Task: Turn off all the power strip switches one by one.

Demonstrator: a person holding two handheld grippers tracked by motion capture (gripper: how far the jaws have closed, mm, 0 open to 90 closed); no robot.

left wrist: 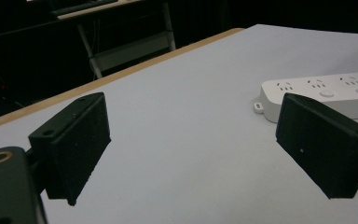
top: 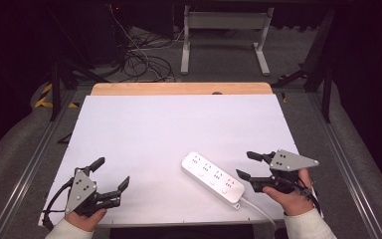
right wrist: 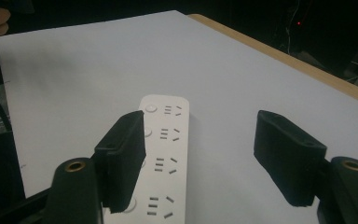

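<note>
So the thing here is a white power strip, long and flat with rounded corners, lying on the near right part of the white table. It sits at a slant, one end pointing far-left toward the middle of the table, the other end near-right, where a white cord comes out and runs off toward the near edge. On top there's a row of four socket groups, each with dark slots and a little round button next to it. In the left gripper view you can also spot a small tab with a hole on the strip's end.

The right gripper is just beside the strip's near-right end, jaws standing apart with nothing pinched between them. In its own view the strip lies below and ahead, partly behind one jaw.

The left gripper is over at the near left, well apart from the strip, jaws wide apart and holding nothing, just bare table between them.
</note>
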